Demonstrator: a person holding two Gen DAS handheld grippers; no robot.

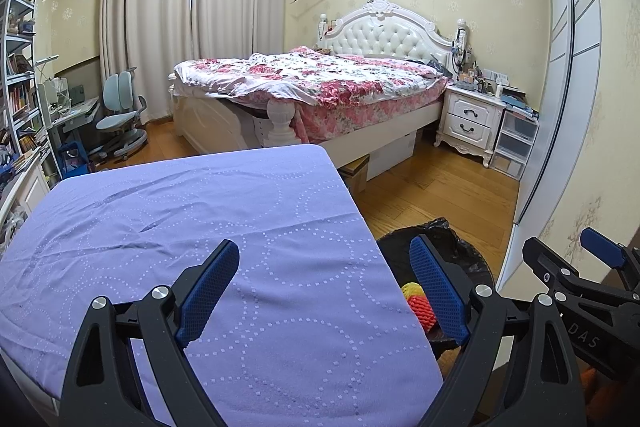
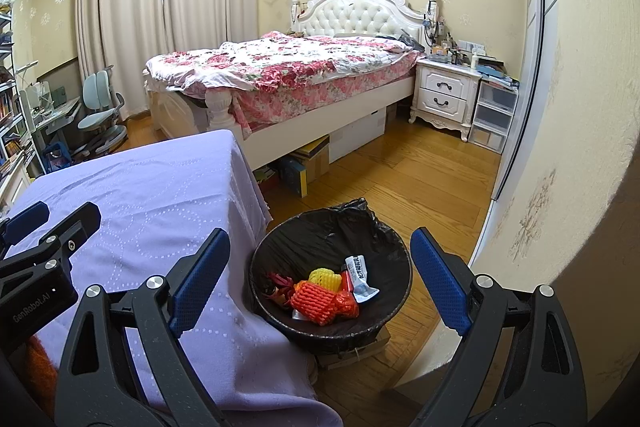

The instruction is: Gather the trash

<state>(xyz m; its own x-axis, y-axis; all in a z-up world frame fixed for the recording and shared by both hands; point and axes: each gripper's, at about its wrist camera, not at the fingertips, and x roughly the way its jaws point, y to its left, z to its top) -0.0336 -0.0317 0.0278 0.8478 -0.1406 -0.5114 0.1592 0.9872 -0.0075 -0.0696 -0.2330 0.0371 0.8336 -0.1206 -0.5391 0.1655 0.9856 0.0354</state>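
A round bin with a black liner (image 2: 360, 231) stands on the floor right of the purple-clothed table (image 2: 160, 195). In it lie orange foam netting (image 2: 314, 301), a yellow foam net (image 2: 326, 277), a white wrapper (image 2: 360, 277) and red scraps (image 2: 280, 283). My right gripper (image 2: 320, 281) is open and empty, above the bin. My left gripper (image 1: 326, 293) is open and empty over the table's right edge (image 1: 200, 211); the bin (image 1: 460, 247) and orange netting (image 1: 420, 311) show between its fingers. The right gripper (image 1: 592, 259) appears at the far right of the left wrist view.
A bed with a floral quilt (image 2: 280, 71) stands beyond the table, boxes under it (image 2: 312, 163). A white nightstand (image 2: 444, 95) and plastic drawers (image 2: 492, 119) sit at right. A desk chair (image 2: 96, 115) and bookshelves (image 1: 20, 99) are at left. A wall (image 2: 560, 147) is close on the right.
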